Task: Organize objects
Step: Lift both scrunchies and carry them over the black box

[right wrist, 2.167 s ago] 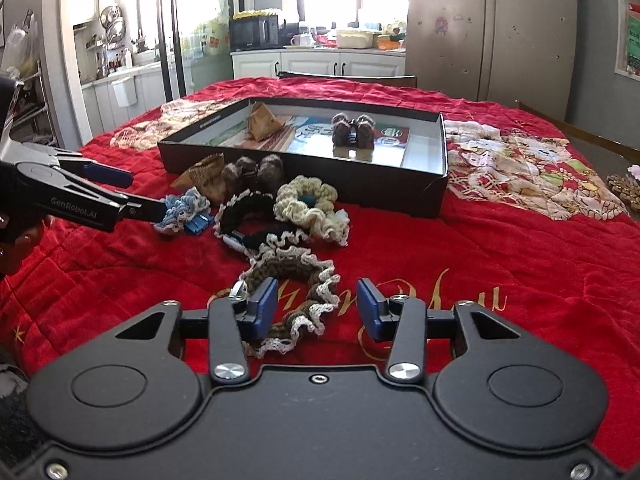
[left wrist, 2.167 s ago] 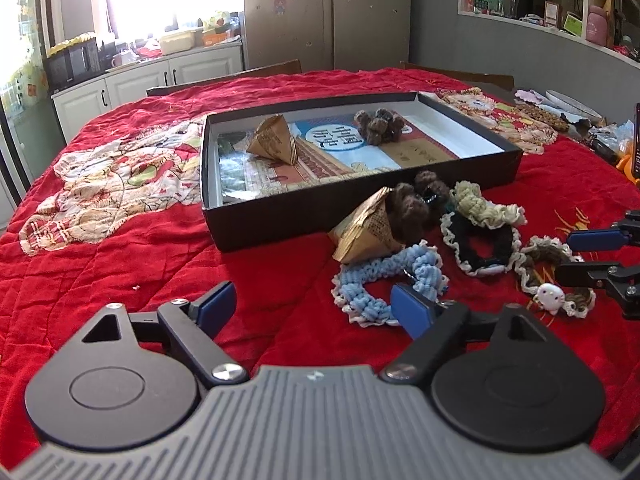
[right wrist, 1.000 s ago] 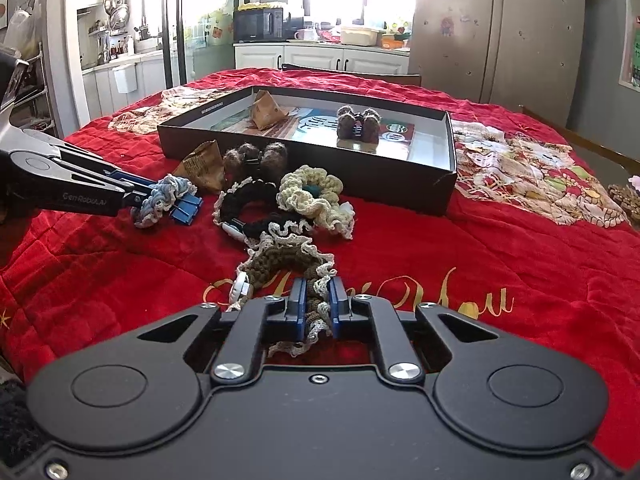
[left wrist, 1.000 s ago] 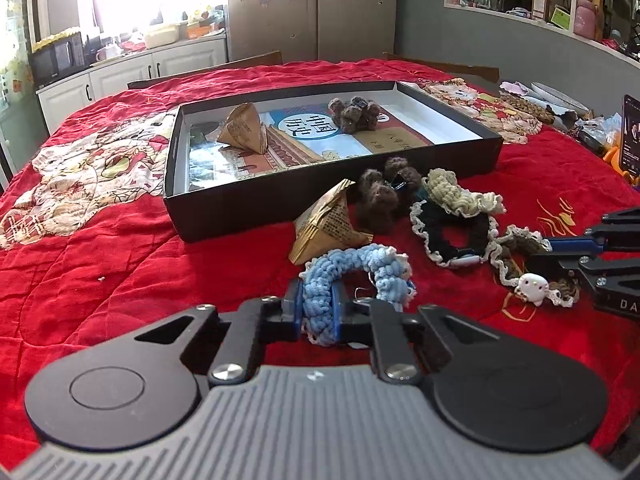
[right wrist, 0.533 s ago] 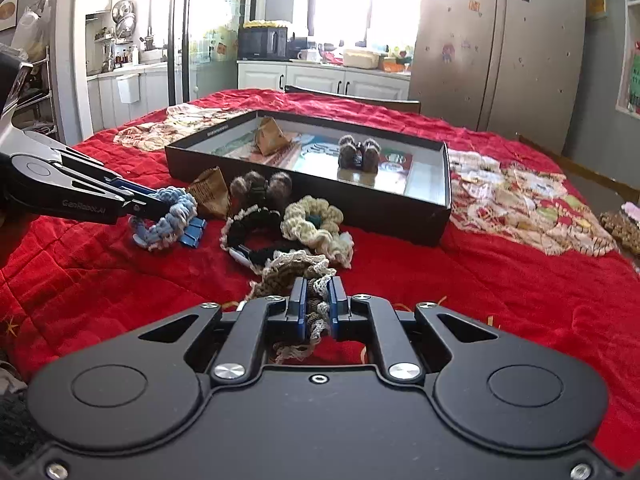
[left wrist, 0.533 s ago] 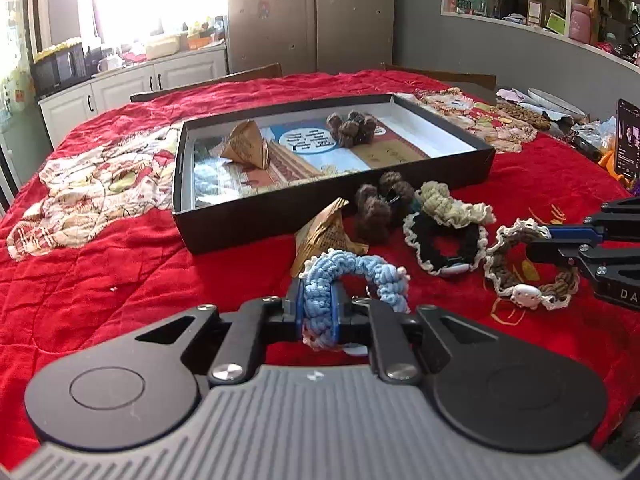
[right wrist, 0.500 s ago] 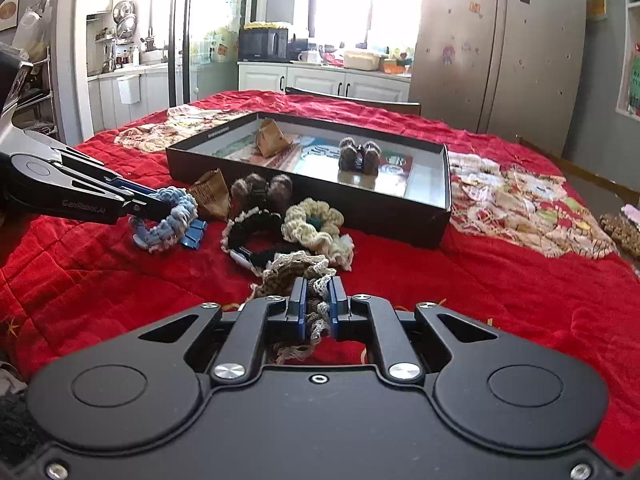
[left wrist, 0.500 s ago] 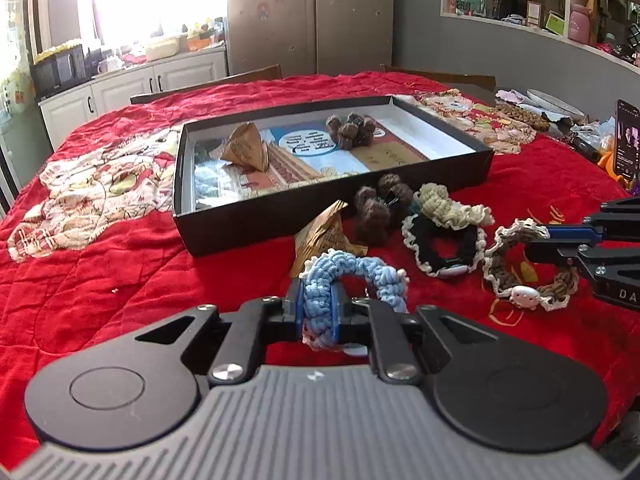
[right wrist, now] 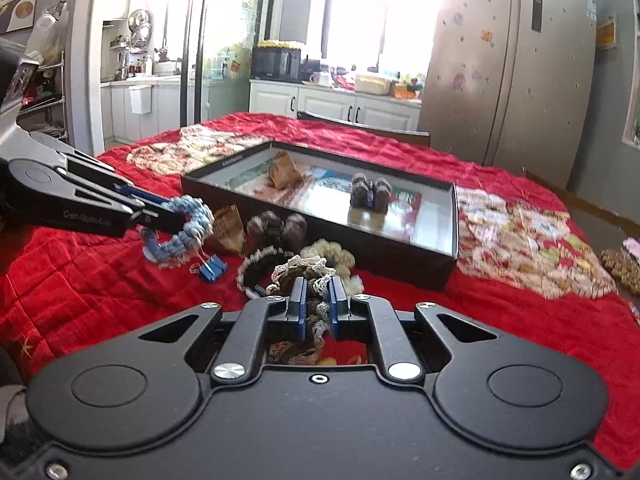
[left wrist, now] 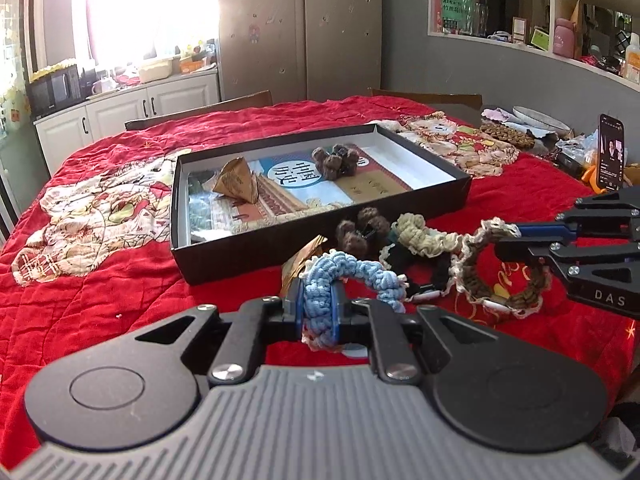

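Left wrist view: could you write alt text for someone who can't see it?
The left tool is shut on a blue crocheted scrunchie above a red quilt. At right, the right tool is shut on a brown scrunchie. Behind them lies an open black box holding a paper wedge and a brown clip.

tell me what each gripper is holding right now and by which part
Left gripper pinches the blue crocheted scrunchie across its band; right gripper pinches the brown lace-edged scrunchie across its band.
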A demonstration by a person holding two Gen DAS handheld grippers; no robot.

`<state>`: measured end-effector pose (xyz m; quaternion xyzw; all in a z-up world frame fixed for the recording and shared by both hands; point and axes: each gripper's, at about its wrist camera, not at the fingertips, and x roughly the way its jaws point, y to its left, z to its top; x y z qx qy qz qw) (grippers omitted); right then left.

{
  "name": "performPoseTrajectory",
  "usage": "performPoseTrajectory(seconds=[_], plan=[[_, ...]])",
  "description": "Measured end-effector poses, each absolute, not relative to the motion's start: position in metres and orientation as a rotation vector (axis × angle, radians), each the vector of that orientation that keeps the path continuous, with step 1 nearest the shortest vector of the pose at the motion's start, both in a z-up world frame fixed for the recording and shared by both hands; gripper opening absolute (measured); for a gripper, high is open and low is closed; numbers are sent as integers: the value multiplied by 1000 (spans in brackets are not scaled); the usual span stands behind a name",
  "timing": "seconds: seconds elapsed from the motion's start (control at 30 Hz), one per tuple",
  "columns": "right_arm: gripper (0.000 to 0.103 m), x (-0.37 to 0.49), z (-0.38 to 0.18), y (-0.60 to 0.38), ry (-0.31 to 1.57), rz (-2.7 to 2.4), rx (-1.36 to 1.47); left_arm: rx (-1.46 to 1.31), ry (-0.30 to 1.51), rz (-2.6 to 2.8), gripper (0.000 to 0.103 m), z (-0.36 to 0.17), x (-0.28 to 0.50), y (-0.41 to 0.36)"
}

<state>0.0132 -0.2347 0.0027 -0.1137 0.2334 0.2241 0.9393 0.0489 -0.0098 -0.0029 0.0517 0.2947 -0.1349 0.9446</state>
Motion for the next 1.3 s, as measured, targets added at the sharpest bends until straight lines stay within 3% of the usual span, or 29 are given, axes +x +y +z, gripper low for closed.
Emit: performPoseTrajectory(seconds=[0.53,1.3], plan=[[11,41,36,-212,347,473,-232,97,524,-266,16,21,68,-14],[11,143,60,-209,329,360,-181,73,457,-197,16,49,151,-25]])
